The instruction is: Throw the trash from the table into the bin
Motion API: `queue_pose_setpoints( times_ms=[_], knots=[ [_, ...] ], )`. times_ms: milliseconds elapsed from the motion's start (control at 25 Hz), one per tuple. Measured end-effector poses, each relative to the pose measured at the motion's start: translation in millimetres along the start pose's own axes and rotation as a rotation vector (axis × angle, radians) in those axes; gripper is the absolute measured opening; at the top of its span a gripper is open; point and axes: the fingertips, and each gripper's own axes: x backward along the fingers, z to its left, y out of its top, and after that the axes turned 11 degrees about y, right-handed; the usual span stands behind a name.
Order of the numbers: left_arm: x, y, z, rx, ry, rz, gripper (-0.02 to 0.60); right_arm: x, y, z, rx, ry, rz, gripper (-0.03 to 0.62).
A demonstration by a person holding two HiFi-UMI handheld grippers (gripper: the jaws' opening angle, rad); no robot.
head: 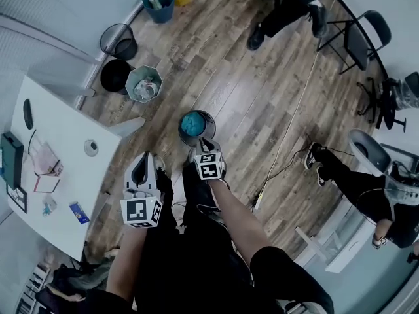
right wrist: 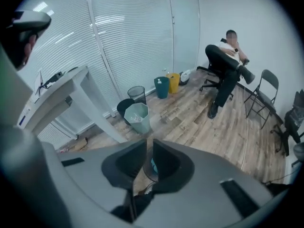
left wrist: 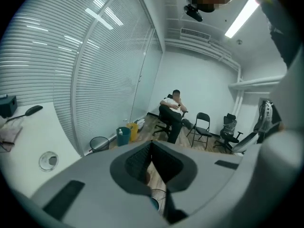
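The person stands on the wooden floor with the round dark bin (head: 181,133) right at their feet, at twelve o'clock from the right claw (right wrist: 149,140). A crumpled blue wad of trash (head: 194,123) already lies inside it. The right claw hangs just above the rim, tilted down, its jaws a narrow slit apart with nothing between them. The left claw (left wrist: 151,144) is held at about eight o'clock from the bin, its jaws together and empty. More litter waits on the white tabletop (head: 62,126) out at nine o'clock: a crumpled pink-and-white wrapper (head: 46,161) and, nearer the edge, a small blue packet (head: 78,212). To my eye this load is done and the fetch of the next piece is the step in hand. To do it well, I would turn fully toward the tabletop and spread the jaws wide before reaching. The wrapper should be pinched across its bulk rather than by a loose corner. The claws need to stay clear of the black box-shaped device (head: 11,150) just beside the wrapper. The pale green octagonal bin (head: 131,77) and the black mesh bin (head: 119,41) at eleven o'clock stand farther off, so the near bin looks the sensible target for the carry back.
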Motion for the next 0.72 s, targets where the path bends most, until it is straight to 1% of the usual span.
queue_pose_setpoints(
  times_ms=[80, 160, 200, 320, 440, 520, 640, 720],
  knots=[
    [14.7, 16.7, 4.4, 0.005, 0.007, -0.031, 0.006, 20.3, 31.5, 7.3, 0.049, -0.008, -0.047, 0.039],
    [30.0, 29.3, 12.4, 0.024, 0.026, -0.063, 0.006, 38.6, 62.0, 11.0, 0.109, -0.029, -0.095, 0.008],
    [38.5, 34.5, 17.2, 0.037, 0.040, -0.082, 0.006, 47.4, 75.8, 12.5, 0.137, -0.039, -0.125, 0.008],
    [69.9, 56.2, 31.6, 0.057, 0.089, -0.143, 0.006, 76.7, 105.3, 25.6, 0.160, -0.044, -0.216, 0.008],
    [103.7, 80.9, 39.8, 0.050, 0.114, -0.195, 0.006, 115.9, 131.4, 53.8, 0.173, -0.027, -0.312, 0.006],
    [123.2, 93.0, 44.1, 0.057, 0.119, -0.224, 0.006, 139.0, 148.2, 74.5, 0.205, -0.010, -0.367, 0.006],
    [150.0, 100.2, 58.0, 0.087, 0.140, -0.250, 0.006, 159.9, 164.5, 106.9, 0.284, 0.015, -0.410, 0.008],
    [164.0, 99.4, 70.7, 0.107, 0.169, -0.260, 0.006, 165.7, 173.2, 128.4, 0.333, 0.043, -0.429, 0.006]
  ],
)
